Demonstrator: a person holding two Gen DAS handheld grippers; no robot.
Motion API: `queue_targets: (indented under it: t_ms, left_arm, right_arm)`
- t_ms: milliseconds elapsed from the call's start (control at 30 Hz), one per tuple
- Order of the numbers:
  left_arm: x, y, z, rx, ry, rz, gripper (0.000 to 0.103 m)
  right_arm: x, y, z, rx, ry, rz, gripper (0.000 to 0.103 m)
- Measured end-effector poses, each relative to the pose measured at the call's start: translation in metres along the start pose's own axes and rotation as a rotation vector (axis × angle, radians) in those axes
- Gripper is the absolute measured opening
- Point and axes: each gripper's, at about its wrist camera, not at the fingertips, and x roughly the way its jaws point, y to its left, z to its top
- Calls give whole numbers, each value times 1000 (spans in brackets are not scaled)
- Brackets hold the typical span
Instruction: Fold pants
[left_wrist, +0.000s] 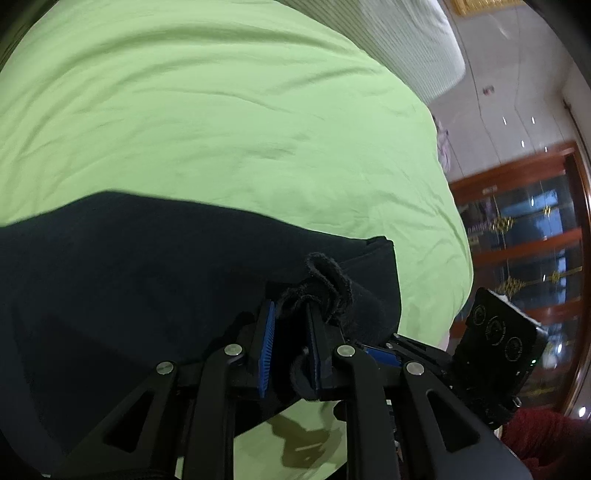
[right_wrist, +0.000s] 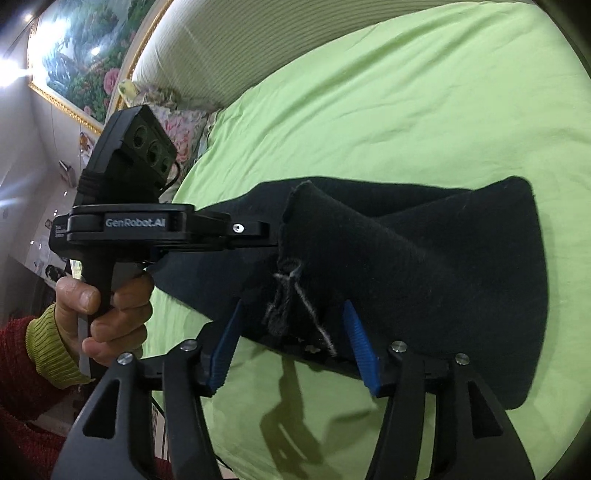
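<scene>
The black pants (left_wrist: 129, 280) lie across a green bedsheet (left_wrist: 221, 110). My left gripper (left_wrist: 291, 314) is shut on a bunched edge of the pants and holds it above the sheet. In the right wrist view the pants (right_wrist: 443, 266) spread to the right, with the waistband and its grey drawstring (right_wrist: 291, 299) lifted. My right gripper (right_wrist: 295, 332) has its blue pads wide apart on either side of the waistband fabric, not pinching it. The left gripper (right_wrist: 258, 232) also shows there, held by a hand and clamped on the pants' edge.
The bed has a pale headboard (right_wrist: 221, 48) and a floral pillow (right_wrist: 184, 125) at its far end. A framed flower painting (right_wrist: 85, 55) hangs on the wall. A wooden glass cabinet (left_wrist: 524, 240) stands beyond the bed's right edge.
</scene>
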Motion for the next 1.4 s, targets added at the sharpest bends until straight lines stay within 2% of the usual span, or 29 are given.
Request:
queue_targets:
  t_ms: [133,300,400,700,1000,1200,1400]
  left_arm:
    - [-16,12,-11,-65,-49,6,27]
    - [-44,28,-30,-131,-148,77,47]
    - [-60,39,-43,-193,-191,90,53]
    - [-113,84,-93,-412,-343,106,58]
    - [-161,123,-142,-597,-466,173,64]
    - [-176,148,-163,-710,-510,189,68]
    - [-178,173,-169,-799,-535,138,69]
  right_arm:
    - [0,9,4,-6,15,29,58]
    - [0,32,16,-56,15,63,58]
    - [-3,36,22,-78,8,70,58]
    - [18,60,52,-151,48,93,58]
    - [68,104,77,-280,167,146,58]
    - [104,128,92,-352,241,159,58]
    - [136,146,109,-392,306,160,58]
